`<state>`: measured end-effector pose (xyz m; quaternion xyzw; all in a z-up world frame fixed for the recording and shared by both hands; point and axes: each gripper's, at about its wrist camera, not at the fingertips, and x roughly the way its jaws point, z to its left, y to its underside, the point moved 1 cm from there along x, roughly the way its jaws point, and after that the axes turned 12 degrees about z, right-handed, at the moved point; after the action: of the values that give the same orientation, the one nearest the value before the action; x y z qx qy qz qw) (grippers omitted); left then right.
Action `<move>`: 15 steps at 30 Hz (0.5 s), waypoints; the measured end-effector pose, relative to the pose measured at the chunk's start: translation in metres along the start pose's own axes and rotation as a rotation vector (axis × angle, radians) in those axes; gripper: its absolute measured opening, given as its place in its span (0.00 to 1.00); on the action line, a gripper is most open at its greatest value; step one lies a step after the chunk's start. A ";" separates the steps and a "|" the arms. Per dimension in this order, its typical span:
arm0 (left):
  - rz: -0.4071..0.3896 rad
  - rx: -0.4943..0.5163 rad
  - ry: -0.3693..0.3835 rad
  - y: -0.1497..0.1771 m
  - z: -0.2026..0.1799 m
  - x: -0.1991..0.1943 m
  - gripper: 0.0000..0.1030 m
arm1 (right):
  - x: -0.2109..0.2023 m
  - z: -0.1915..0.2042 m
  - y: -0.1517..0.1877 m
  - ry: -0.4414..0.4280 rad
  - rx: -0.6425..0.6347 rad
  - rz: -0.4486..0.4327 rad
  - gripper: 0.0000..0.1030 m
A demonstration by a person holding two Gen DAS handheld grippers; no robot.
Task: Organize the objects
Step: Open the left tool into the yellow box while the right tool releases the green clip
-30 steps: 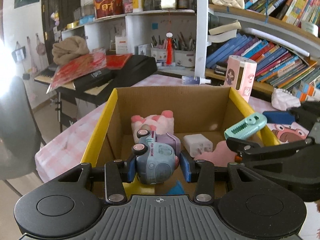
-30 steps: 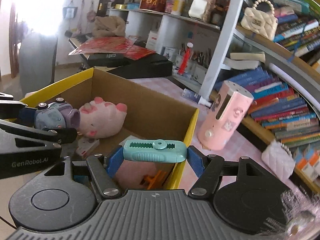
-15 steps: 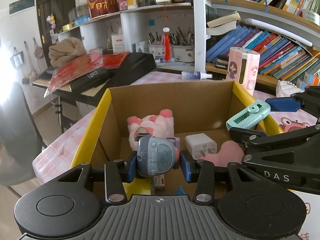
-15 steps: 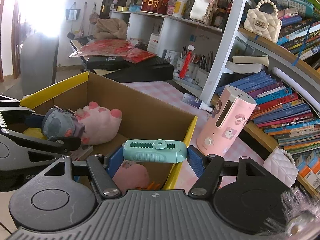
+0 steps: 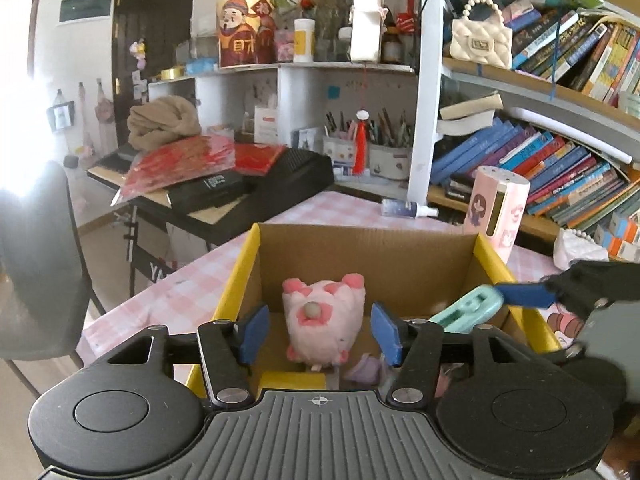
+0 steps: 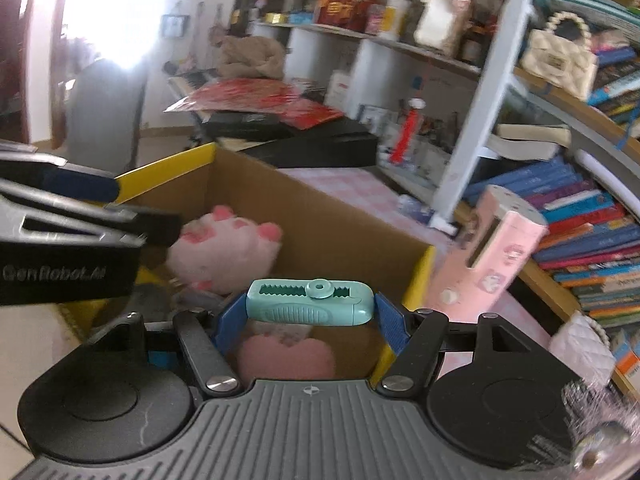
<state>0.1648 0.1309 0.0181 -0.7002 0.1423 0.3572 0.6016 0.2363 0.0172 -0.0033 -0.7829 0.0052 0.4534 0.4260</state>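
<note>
Left wrist view showed the left gripper (image 5: 318,334) above the yellow-edged cardboard box (image 5: 244,268), its jaws opening with nothing pressed between the blue pads; the pink plush pig (image 5: 322,318) lay in the box beyond them. At three o'clock, the right gripper (image 5: 486,308) appeared. Right wrist view showed the right gripper (image 6: 310,316) clenched on a teal plastic comb-toothed case (image 6: 308,304), held over the box's right side, with a pink cylindrical holder (image 6: 492,252) at two o'clock.

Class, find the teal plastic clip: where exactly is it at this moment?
The teal clip is clamped crosswise in the right gripper, above the cardboard box's yellow-edged right rim, with the pink plush lying inside behind it.
</note>
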 end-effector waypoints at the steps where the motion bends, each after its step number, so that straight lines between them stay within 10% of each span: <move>1: -0.001 -0.003 -0.002 0.001 0.000 -0.001 0.59 | 0.002 0.003 0.000 -0.010 -0.013 0.006 0.65; 15: 0.019 -0.027 -0.019 0.011 0.006 -0.009 0.63 | 0.022 0.006 -0.007 -0.083 0.011 0.157 0.65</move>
<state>0.1495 0.1319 0.0160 -0.7033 0.1386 0.3714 0.5901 0.2479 0.0342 -0.0153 -0.7582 0.0514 0.5174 0.3934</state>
